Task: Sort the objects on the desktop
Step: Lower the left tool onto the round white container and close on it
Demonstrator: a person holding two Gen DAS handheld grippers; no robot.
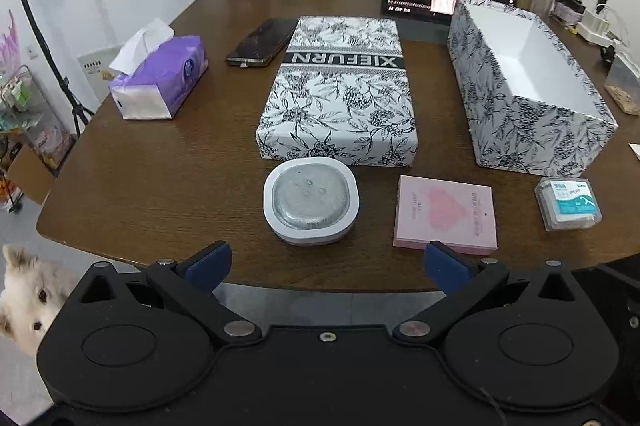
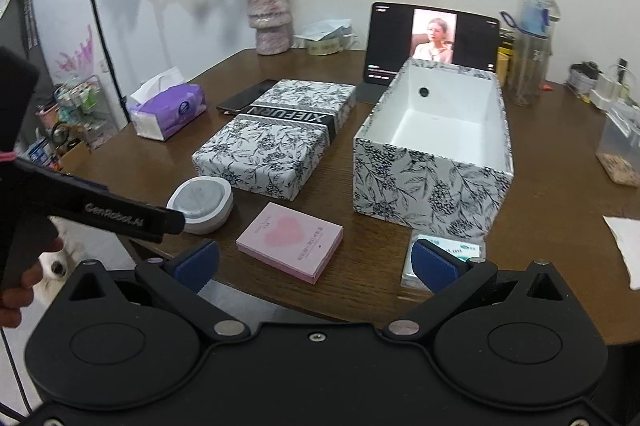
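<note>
Brown counter (image 1: pixel 168 186) carries round white case (image 1: pixel 311 201), pink box (image 1: pixel 446 213) and clear packet (image 1: pixel 568 203) near open patterned box (image 1: pixel 532 94). Left tool (image 1: pixel 326 266) and right tool (image 2: pixel 316 262) both spread wide, empty.

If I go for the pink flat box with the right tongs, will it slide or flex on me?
The pink box lies flat on the glossy wooden table, so a sideways nudge would probably make it slide rather than tip. Its crisp edges suggest stiff card that should hold shape. It is thin and low, so the open right tongs may struggle to get under it.
</note>
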